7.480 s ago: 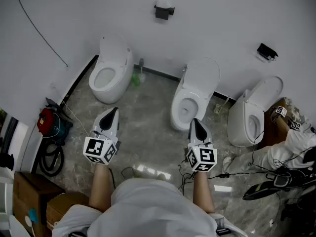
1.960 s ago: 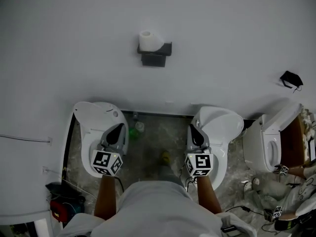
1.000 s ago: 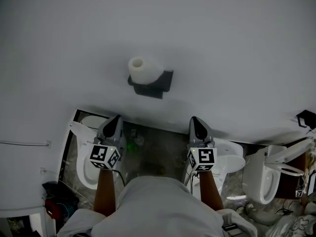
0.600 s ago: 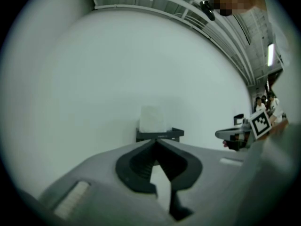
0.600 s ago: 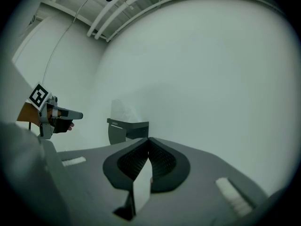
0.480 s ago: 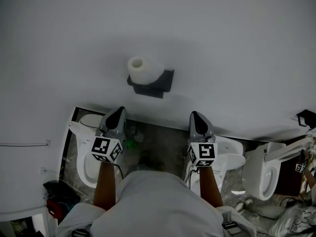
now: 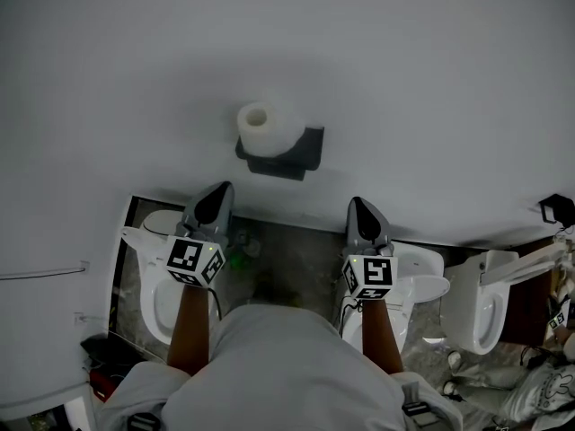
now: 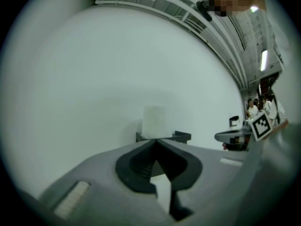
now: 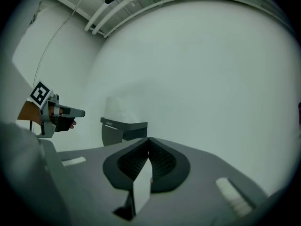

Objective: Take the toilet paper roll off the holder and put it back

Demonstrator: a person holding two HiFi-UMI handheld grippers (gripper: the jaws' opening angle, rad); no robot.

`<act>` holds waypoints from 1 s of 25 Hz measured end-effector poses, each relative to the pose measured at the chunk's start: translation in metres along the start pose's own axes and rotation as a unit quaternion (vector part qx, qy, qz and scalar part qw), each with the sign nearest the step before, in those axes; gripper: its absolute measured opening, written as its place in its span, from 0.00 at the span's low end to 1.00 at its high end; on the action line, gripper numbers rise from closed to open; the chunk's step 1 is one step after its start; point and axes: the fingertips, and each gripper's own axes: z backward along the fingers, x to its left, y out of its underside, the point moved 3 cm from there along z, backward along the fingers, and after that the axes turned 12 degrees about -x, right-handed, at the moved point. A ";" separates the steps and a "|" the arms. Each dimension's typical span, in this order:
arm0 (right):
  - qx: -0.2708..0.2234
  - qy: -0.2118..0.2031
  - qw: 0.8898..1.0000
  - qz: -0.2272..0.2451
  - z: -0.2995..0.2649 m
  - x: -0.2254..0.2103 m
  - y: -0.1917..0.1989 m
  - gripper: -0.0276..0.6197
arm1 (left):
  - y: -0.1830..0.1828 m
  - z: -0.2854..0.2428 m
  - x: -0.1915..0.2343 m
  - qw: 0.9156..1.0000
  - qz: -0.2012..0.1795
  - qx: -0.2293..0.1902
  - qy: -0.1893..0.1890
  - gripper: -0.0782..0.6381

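Note:
A white toilet paper roll [image 7: 268, 127] stands upright on a dark wall-mounted holder [image 7: 286, 154] on the pale wall. The same roll [image 8: 154, 122] and holder [image 8: 179, 136] show straight ahead in the left gripper view, and the roll [image 9: 118, 110] and holder [image 9: 123, 129] lie left of centre in the right gripper view. My left gripper [image 7: 218, 196] points up below and left of the holder, shut and empty, apart from the roll. My right gripper [image 7: 358, 207] is below and right of the holder, its jaws also shut with nothing between them.
A white toilet [image 7: 154, 277] sits below my left gripper and another toilet [image 7: 415, 281] below my right one. A third toilet [image 7: 485, 296] stands further right, and a second dark holder [image 7: 558, 210] is on the wall at the right edge.
Both grippers have risen slightly toward the holder over the last second. The view has shifted a little, with the roll and holder now a bit further right and lower.

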 end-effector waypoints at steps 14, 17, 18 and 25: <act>0.001 0.007 1.000 0.002 -0.017 0.002 0.004 0.04 | 0.000 -0.016 0.012 1.000 -0.002 -0.008 0.013 0.29; 0.001 0.007 1.000 0.003 -0.017 0.002 0.003 0.04 | -0.005 -0.021 0.013 1.000 0.001 -0.014 0.015 0.31; 0.001 0.007 1.000 0.003 -0.017 0.002 0.003 0.04 | -0.006 -0.023 0.013 1.000 0.000 -0.016 0.017 0.32; 0.003 0.008 1.000 0.003 -0.016 0.000 0.006 0.04 | -0.012 -0.042 0.011 0.999 0.001 -0.026 0.033 0.40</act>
